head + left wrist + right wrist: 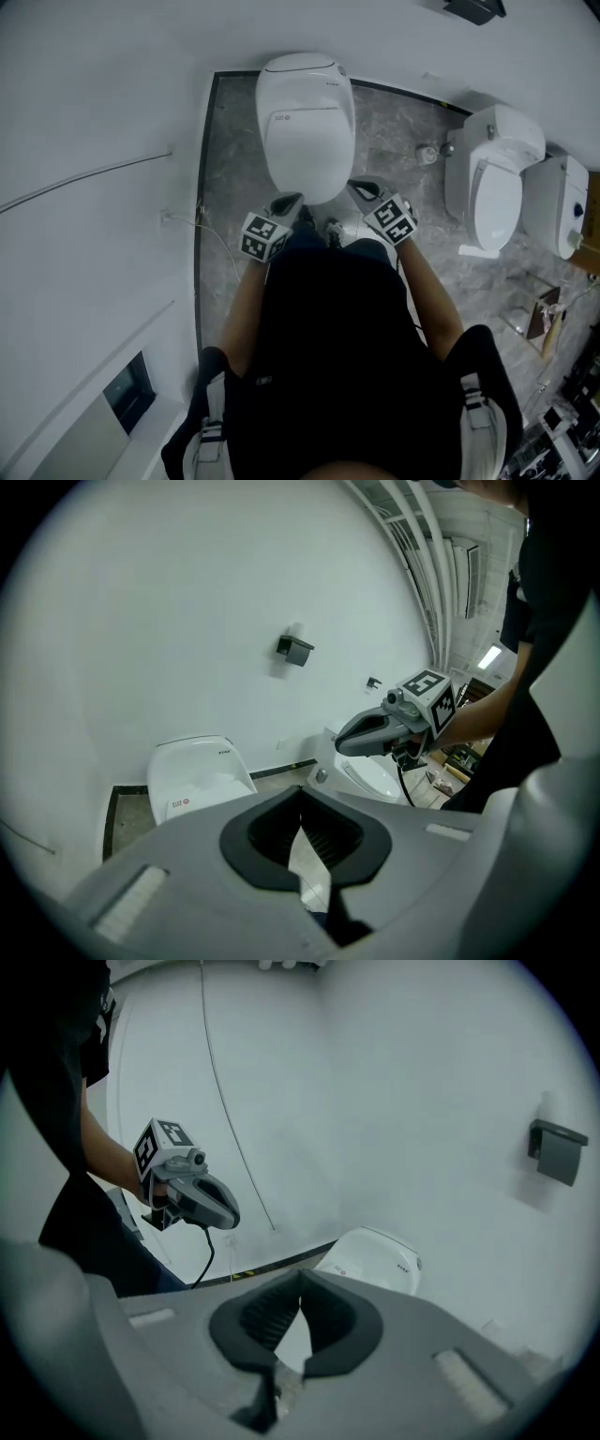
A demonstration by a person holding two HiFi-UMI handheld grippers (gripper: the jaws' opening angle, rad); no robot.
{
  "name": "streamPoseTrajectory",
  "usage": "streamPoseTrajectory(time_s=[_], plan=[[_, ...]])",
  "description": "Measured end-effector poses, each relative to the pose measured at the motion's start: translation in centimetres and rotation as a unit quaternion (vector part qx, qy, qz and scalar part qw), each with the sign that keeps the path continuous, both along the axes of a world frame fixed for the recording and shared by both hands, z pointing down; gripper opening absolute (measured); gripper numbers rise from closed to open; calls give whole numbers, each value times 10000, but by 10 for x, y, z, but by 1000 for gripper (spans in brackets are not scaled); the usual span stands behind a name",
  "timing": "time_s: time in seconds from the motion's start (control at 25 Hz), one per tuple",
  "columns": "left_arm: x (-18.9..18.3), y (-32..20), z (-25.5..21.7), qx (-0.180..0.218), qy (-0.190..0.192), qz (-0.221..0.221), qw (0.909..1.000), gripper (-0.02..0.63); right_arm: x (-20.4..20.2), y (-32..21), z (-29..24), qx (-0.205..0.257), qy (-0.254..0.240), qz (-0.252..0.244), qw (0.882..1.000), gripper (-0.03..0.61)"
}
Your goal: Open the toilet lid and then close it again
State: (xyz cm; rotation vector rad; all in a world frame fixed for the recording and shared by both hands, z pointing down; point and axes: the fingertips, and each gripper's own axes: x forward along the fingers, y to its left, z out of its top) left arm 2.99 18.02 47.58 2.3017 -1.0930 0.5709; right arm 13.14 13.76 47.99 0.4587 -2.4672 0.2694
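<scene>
Toilet lid (307, 155) is down, lying shut on the toilet (300, 67) straight ahead of you. Nearest to you, your left gripper (287, 202) has its jaws pressed together with nothing caught between them. Your right gripper (363, 190) just beside it is the same, tips closed on nothing. Both hang in the air at the toilet's front end. Beyond them the grey stone floor (234, 169) runs back to the white wall (94, 94), and a second toilet (497, 178) stands well off to your right.
</scene>
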Motion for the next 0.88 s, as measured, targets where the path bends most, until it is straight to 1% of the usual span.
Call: streamPoseTrajectory(time_s=[0.16,0.32,0.52,0.64,0.72,0.88], plan=[[18,11,-24,209,-41,-167,9996,11,26,16,-9,99,-10,-155,9998,5],[21,21,-41,386,45,-429,9983,11,38,33,-10,144,-75,-258,9995,5],[11,35,-54,434,443,-856,9944,11,44,47,-7,129,-80,-257,9996,5],[2,49,-52,376,330,-952,9942,11,44,54,-5,84,-122,-171,9997,5],[-5,57,-50,346,329,-1051,9933,11,42,59,-4,65,-147,-140,9998,5],[-15,54,-50,377,321,-1212,9914,11,37,57,-2,82,-148,-218,9996,5]])
